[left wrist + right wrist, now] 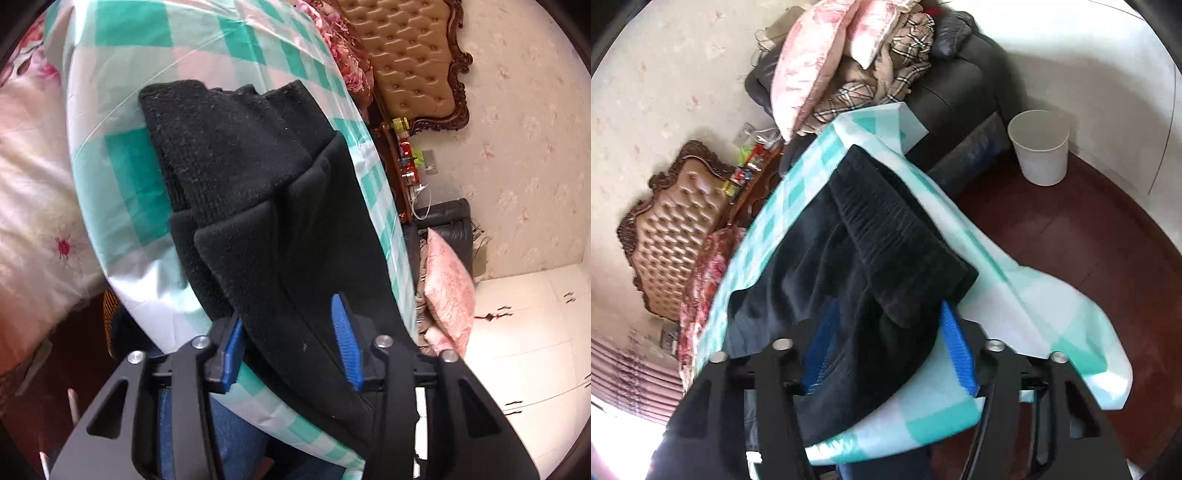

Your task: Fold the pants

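Black pants (251,192) lie folded in layers on a board covered with a green and white checked cloth (122,162). My left gripper (288,332) is open, its blue pads (345,339) on either side of the near pants edge. In the right wrist view the pants (849,258) show their ribbed waistband (901,236) lying on top. My right gripper (886,339) is open around the near fold, with the blue pads (956,347) beside the fabric.
A tufted brown headboard (410,55) and floral bedding (33,184) stand behind. A dark sofa (960,92) holds a pink pillow (816,62) and a plaid blanket. A white bin (1039,147) stands on the dark wood floor (1089,236).
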The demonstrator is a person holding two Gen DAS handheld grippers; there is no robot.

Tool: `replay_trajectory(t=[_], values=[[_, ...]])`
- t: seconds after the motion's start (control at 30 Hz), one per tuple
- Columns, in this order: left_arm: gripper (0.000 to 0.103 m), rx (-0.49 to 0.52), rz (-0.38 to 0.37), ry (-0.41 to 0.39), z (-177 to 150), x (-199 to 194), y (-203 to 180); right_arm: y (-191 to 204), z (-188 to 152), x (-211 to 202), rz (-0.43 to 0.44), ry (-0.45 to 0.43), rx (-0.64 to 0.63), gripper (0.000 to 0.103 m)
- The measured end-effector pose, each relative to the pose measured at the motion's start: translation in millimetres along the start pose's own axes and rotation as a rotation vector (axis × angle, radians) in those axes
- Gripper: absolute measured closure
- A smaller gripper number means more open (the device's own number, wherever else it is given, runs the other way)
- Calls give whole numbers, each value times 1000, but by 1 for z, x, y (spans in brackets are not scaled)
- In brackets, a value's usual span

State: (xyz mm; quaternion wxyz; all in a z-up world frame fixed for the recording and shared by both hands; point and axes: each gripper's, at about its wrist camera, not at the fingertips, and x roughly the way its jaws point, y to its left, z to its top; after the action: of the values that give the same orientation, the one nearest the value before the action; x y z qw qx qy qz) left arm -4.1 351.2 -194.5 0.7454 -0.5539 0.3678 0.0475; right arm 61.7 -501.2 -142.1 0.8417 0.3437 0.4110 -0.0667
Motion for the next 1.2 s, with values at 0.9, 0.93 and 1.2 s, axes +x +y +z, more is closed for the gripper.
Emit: replay_trajectory(t=[0.9, 0.93, 1.2], values=[[89, 40, 22, -13, -3, -1, 0, 178, -4, 56, -145, -46, -751, 60], [89, 41, 20, -14, -3, 0, 0, 191, -11, 77, -144, -19, -811, 60], [89, 43, 26, -15, -4, 1, -3, 236, -26, 189, -221, 67, -946, 55]])
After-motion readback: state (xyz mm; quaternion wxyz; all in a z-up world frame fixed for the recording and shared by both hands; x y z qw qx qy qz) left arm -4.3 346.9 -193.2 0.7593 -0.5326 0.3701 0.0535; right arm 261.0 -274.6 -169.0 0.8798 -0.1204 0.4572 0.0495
